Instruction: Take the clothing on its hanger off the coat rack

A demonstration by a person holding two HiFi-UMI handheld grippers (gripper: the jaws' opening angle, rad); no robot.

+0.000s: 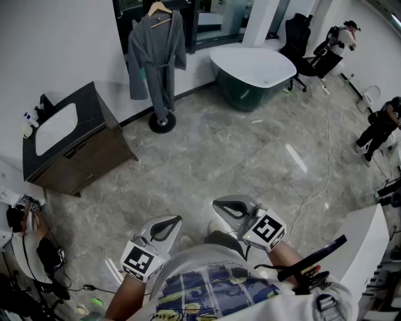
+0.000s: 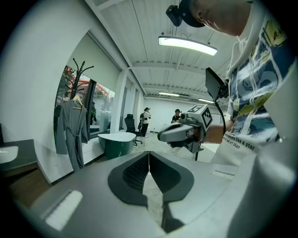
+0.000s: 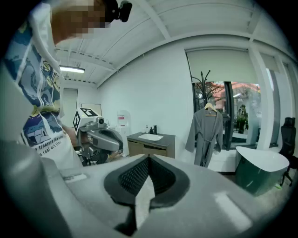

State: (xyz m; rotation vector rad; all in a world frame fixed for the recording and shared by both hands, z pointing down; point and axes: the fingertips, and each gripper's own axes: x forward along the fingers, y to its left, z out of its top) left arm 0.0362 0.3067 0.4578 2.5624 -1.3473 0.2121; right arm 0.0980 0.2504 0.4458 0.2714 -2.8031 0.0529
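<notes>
Nearest the lens, left claw point(image 1: 168, 227) and right claw point(image 1: 227, 207) sit low before the person's chest, each with jaws pressed together on nothing. Grey robe point(image 1: 156, 56) on its wooden hanger point(image 1: 160, 9) hangs from the coat rack point(image 1: 162, 122), which stands on the floor point(image 1: 238, 144) by the far wall, well apart from both claws. Judged stage: approach; the next move calls for crossing the floor, spreading a claw and pinching the hanger to lift it off.
</notes>
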